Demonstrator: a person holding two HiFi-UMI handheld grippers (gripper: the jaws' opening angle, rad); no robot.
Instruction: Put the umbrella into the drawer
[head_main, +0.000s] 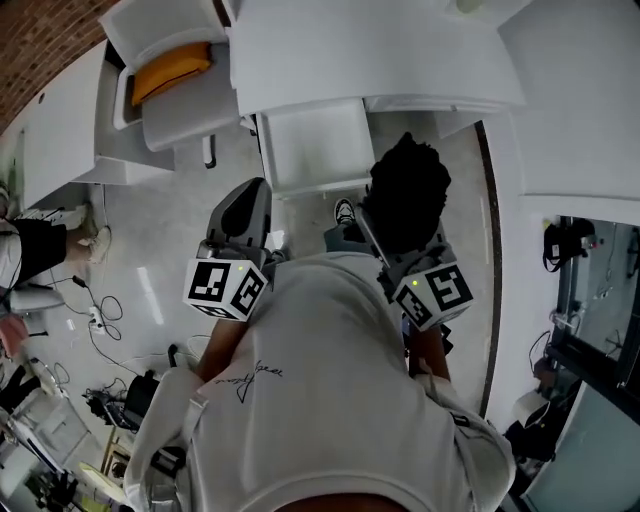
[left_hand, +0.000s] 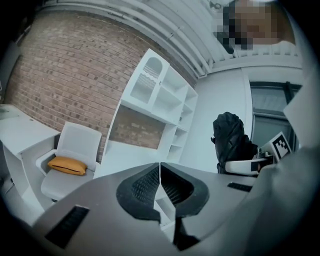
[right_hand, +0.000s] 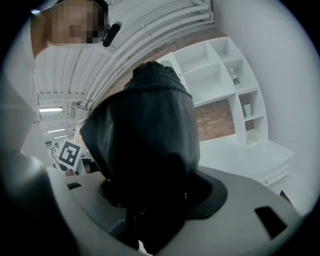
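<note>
A folded black umbrella (head_main: 405, 190) stands up out of my right gripper (head_main: 392, 250), which is shut on its lower end. In the right gripper view the umbrella (right_hand: 145, 140) fills the space between the jaws of the right gripper (right_hand: 150, 200) and hides most of what lies behind it. My left gripper (head_main: 245, 208) is held up beside it, shut, with its pads (left_hand: 142, 187) pressed together on nothing. The left gripper view also catches the umbrella (left_hand: 229, 137) off to the right. A white open drawer (head_main: 315, 148) juts from the white cabinet ahead of both grippers.
A white chair (head_main: 165, 95) with an orange cushion (head_main: 170, 70) stands left of the drawer. A white shelf unit (left_hand: 160, 100) stands against a brick wall. Cables and equipment (head_main: 100, 320) lie on the floor at the left. Another person (head_main: 30, 250) stands at the left edge.
</note>
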